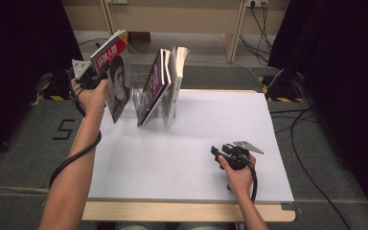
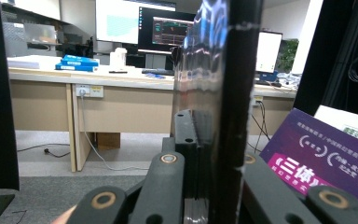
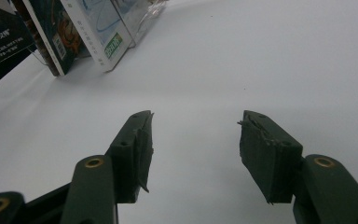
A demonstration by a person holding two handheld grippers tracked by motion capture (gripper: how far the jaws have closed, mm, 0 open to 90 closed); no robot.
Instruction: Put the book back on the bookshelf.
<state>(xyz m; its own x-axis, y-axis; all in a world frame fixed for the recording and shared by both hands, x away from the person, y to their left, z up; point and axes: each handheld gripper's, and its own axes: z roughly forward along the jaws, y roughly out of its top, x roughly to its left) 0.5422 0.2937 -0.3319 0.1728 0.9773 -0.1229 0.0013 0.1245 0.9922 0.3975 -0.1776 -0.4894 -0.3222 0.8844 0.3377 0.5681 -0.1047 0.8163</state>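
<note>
High view: a magazine (image 1: 116, 76) with a portrait and a red title band on its cover hangs in the air above the far left corner of the white tabletop (image 1: 196, 153), tilted, its lower edge near the surface. The left tool (image 1: 96, 72) is clamped on the magazine's upper left edge, held up by the person's left hand (image 1: 92, 96). In the left gripper view the glossy dark edge of the magazine (image 2: 214, 93) stands upright between the two jaws, which press on it from both sides. Just beside it to the right, a clear rack (image 1: 165, 108) holds a purple-covered book (image 1: 152, 86) and a pale book (image 1: 176, 76), both leaning left. Well apart, near the front right of the tabletop, the right tool (image 1: 218, 154) rests low in the right hand (image 1: 239, 175); the right gripper view shows its jaws standing apart over bare white surface, nothing between them.
</note>
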